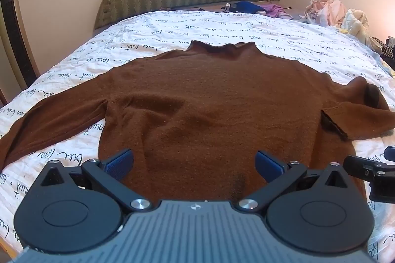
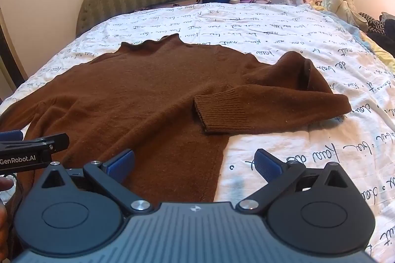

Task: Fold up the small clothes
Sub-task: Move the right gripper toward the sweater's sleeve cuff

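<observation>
While both grippers gape, one sweater (image 1: 209, 100) lies flat.

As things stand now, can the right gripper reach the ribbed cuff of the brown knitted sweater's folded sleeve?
Probably yes. The right gripper is open and holds nothing, and the ribbed cuff lies on top of the brown knitted sweater just ahead of it. Only flat fabric and white printed bedspread lie between.

One sweater (image 1: 209, 102), two grippers (image 1: 195, 164)

"GenRobot.AI" on left gripper (image 2: 24, 152) side.
</observation>
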